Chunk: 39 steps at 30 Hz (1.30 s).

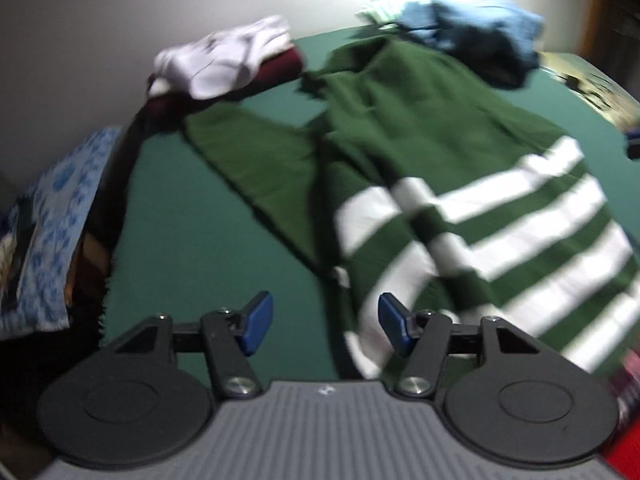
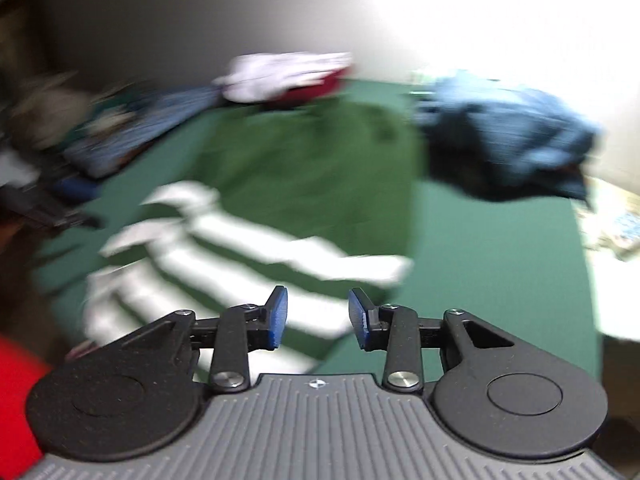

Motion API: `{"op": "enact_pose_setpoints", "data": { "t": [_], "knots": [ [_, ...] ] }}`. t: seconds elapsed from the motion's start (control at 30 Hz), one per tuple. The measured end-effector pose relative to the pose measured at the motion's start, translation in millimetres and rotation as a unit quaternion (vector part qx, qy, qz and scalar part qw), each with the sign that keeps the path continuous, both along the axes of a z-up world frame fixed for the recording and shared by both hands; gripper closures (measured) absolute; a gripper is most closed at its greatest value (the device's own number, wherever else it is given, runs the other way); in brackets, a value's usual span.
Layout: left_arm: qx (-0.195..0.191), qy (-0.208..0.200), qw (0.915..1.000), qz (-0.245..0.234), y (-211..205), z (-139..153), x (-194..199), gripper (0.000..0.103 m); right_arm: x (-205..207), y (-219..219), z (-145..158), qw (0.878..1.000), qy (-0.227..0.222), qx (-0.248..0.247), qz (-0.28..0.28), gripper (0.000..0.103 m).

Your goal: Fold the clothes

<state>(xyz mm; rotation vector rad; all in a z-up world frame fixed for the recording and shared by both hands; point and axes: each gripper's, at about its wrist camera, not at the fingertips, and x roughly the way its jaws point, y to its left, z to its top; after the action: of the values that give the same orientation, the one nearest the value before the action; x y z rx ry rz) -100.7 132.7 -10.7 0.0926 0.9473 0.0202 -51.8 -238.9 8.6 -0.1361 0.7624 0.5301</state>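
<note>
Above the near edge of the green bench [image 1: 192, 240], both tools hang with fingers apart over a green jersey.

Nearest, the left tool [image 1: 326, 324] has its blue pads spread wide and grips nothing; the striped hem of the jersey lies just beyond its right pad. The right tool [image 2: 318, 318] is also spread and empty, above the white stripes. The green jersey with white stripes [image 1: 440, 184] lies spread on the bench, its striped part near and its plain green part farther, with one sleeve stretched to the left. Farther, at the far left, a white garment [image 1: 228, 60] lies on top of a dark red one [image 1: 280, 70]. At the far right a blue heap of clothes [image 1: 476, 36] touches the far end of the jersey. Both views are blurred.
</note>
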Motion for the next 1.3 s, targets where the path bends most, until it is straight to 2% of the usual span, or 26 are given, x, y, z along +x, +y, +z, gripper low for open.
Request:
{"op": "enact_pose_setpoints", "data": {
  "t": [0.07,0.1,0.13,0.2,0.37,0.4,0.43,0.5,0.57,0.6,0.63,0.7,0.73,0.8,0.9,0.97,1.07,1.1,1.13,1.17,1.2,1.27,1.3],
  "knots": [
    [-0.027,0.001,0.999,0.036,11,-9,14,0.041,22,-3,-14,0.999,0.004,0.004,-0.047,0.066],
    [-0.04,-0.001,0.9982,0.045,14,-10,17,0.038,32,-3,-21,0.998,0.008,0.012,-0.065,0.066],
    [-0.053,-0.003,0.9971,0.054,18,-12,21,0.03,40,-3,-26,0.997,0.011,0.017,-0.081,0.066],
    [-0.066,-0.004,0.9959,0.062,19,-15,25,0.026,51,-1,-35,0.994,0.022,0.029,-0.107,0.065],
    [-0.083,-0.003,0.9941,0.07,14,-22,31,0.025,59,2,-55,0.984,0.069,0.069,-0.151,0.065],
    [-0.086,-0.003,0.9937,0.071,14,-24,33,0.029,60,3,-57,0.982,0.074,0.075,-0.156,0.065],
    [-0.092,-0.003,0.9931,0.072,14,-25,34,0.033,61,5,-59,0.98,0.08,0.083,-0.16,0.073],
    [-0.111,-0.004,0.991,0.075,17,-29,41,0.033,61,7,-62,0.977,0.087,0.094,-0.168,0.081],
    [-0.143,-0.011,0.986,0.084,24,-30,44,0.032,58,10,-61,0.977,0.082,0.097,-0.174,0.084],
    [-0.163,-0.017,0.9824,0.09,29,-30,44,0.027,56,11,-61,0.976,0.081,0.098,-0.178,0.083],
    [-0.185,-0.024,0.9777,0.097,34,-29,45,0.022,55,11,-61,0.975,0.082,0.099,-0.184,0.083],
    [-0.222,-0.037,0.9677,0.114,45,-29,47,0.019,52,11,-63,0.973,0.078,0.099,-0.193,0.082],
    [-0.229,-0.039,0.965,0.121,49,-30,49,0.021,50,13,-63,0.973,0.074,0.095,-0.196,0.081],
    [-0.217,-0.033,0.967,0.13,53,-33,60,0.03,45,15,-64,0.973,0.067,0.088,-0.201,0.081],
    [-0.207,-0.039,0.9689,0.13,57,-36,74,0.034,41,22,-66,0.977,0.056,0.066,-0.197,0.08],
    [-0.214,-0.045,0.9667,0.133,61,-37,82,0.034,40,25,-66,0.978,0.048,0.055,-0.195,0.08],
    [-0.234,-0.054,0.9604,0.141,69,-38,90,0.034,37,24,-69,0.974,0.042,0.07,-0.209,0.078],
    [-0.243,-0.055,0.9575,0.145,72,-39,93,0.045,34,23,-71,0.974,0.036,0.078,-0.212,0.076],
    [-0.249,-0.055,0.9551,0.151,74,-39,95,0.063,31,23,-72,0.973,0.03,0.082,-0.211,0.075],
    [-0.25,-0.055,0.9536,0.159,75,-40,96,0.072,29,25,-73,0.974,0.023,0.08,-0.211,0.075],
    [-0.253,-0.054,0.952,0.164,76,-41,97,0.091,27,27,-73,0.975,0.018,0.076,-0.21,0.074],
    [-0.269,-0.054,0.9457,0.175,81,-43,98,0.093,25,32,-74,0.976,0.008,0.067,-0.209,0.07],
    [-0.275,-0.053,0.9428,0.18,84,-44,98,0.099,24,34,-74,0.976,0.006,0.063,-0.21,0.067]
  ]
}}
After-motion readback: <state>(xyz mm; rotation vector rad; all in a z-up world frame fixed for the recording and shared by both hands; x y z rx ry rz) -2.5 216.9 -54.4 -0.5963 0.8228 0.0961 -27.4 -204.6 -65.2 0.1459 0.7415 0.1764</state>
